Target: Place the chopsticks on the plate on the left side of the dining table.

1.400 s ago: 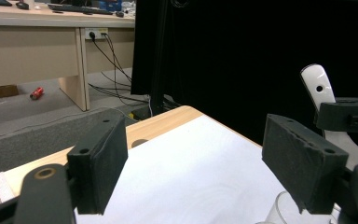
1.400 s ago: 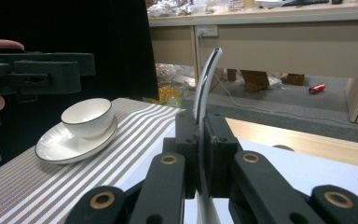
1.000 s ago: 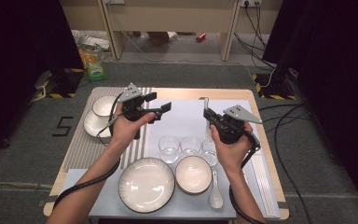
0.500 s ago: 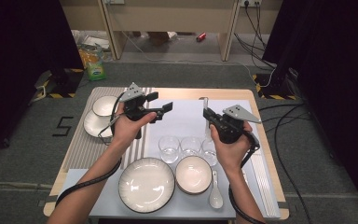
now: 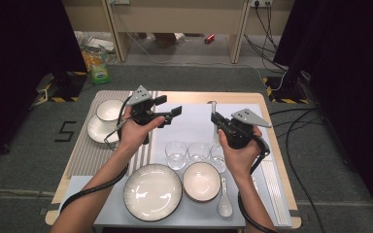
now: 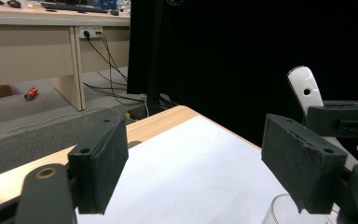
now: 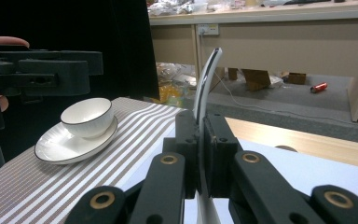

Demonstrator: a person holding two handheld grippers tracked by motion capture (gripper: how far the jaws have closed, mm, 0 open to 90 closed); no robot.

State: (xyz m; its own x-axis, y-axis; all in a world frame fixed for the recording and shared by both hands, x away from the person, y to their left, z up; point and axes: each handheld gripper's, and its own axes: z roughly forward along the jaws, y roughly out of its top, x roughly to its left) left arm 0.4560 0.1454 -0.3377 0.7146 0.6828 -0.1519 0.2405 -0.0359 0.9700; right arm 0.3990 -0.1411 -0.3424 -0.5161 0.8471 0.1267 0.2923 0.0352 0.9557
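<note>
A: What is the biggest thing here?

B: The counter (image 5: pixel 233 97). A white mat (image 5: pixel 194 126) lies on it, and I will say where things are from that mat. A striped mat (image 5: pixel 85 155) lies just to its left.

A: Has anything changed since a moment ago?

B: No. Both hands and all the dishes are where they were.

A: What sits on the white mat?

B: At the near edge, a big plate (image 5: pixel 152 191), then a smaller bowl (image 5: pixel 201 181), then a white spoon (image 5: pixel 224 204). Three clear glasses (image 5: pixel 176 154) stand in a row in the middle.

A: And off the mat?

B: A little bowl (image 7: pixel 86 116) on a saucer (image 7: pixel 60 149) sits on the striped mat, to the left of it.

A: What do the hands hold?

B: The left gripper (image 5: pixel 167 109) hangs over the mat's left edge with its fingers (image 6: pixel 98 163) spread and nothing between them. The right gripper (image 5: pixel 214 116) hangs over the mat's right side. Its fingers (image 7: pixel 186 140) are pressed on a second white spoon (image 7: pixel 207 79), and it sticks up above them.

A: Any words to read?

B: A "5" (image 5: pixel 65 131) is marked on the floor, far left of the mat. The green label on a bag (image 5: pixel 97 63) on the floor is too small to read.

A: Anything cut off?

B: The pinched spoon's lower end is hidden by the fingers.
</note>
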